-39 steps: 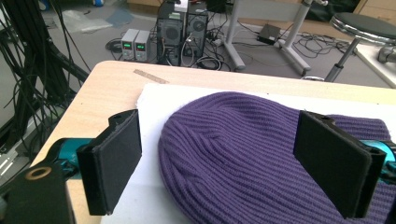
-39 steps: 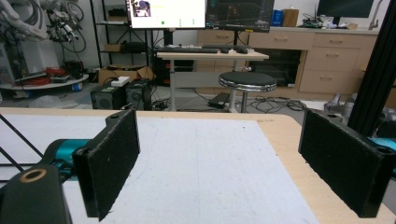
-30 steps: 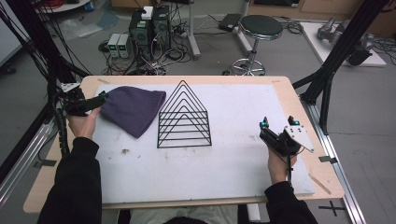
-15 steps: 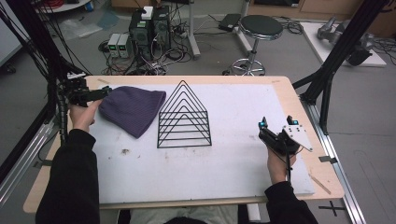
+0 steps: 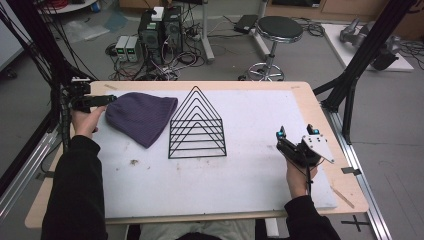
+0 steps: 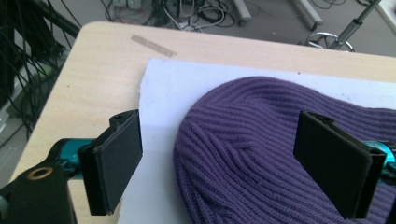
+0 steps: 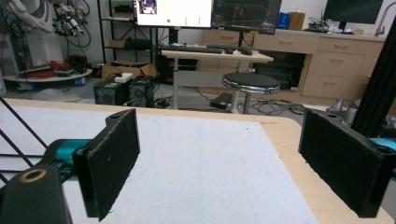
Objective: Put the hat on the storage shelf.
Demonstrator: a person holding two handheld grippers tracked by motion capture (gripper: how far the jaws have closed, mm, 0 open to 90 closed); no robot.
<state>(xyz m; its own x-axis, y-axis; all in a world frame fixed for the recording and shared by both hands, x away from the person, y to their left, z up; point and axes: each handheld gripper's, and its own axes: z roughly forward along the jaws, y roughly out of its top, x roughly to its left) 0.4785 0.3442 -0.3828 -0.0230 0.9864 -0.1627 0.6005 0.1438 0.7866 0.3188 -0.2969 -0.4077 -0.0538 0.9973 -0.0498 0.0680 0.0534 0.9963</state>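
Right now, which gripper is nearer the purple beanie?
Left. The left gripper is open at the purple beanie's rounded end; the right gripper sits far across the table, beyond the wire rack.

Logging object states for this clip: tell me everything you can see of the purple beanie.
The purple beanie is a ribbed knit cap, soft and slack, lying flat on the white mat at the table's far left. Its rounded crown points toward the left gripper, whose open jaws straddle the crown without closing on it. Its straight opening edge lies beside the black wire rack; whether they touch is unclear.
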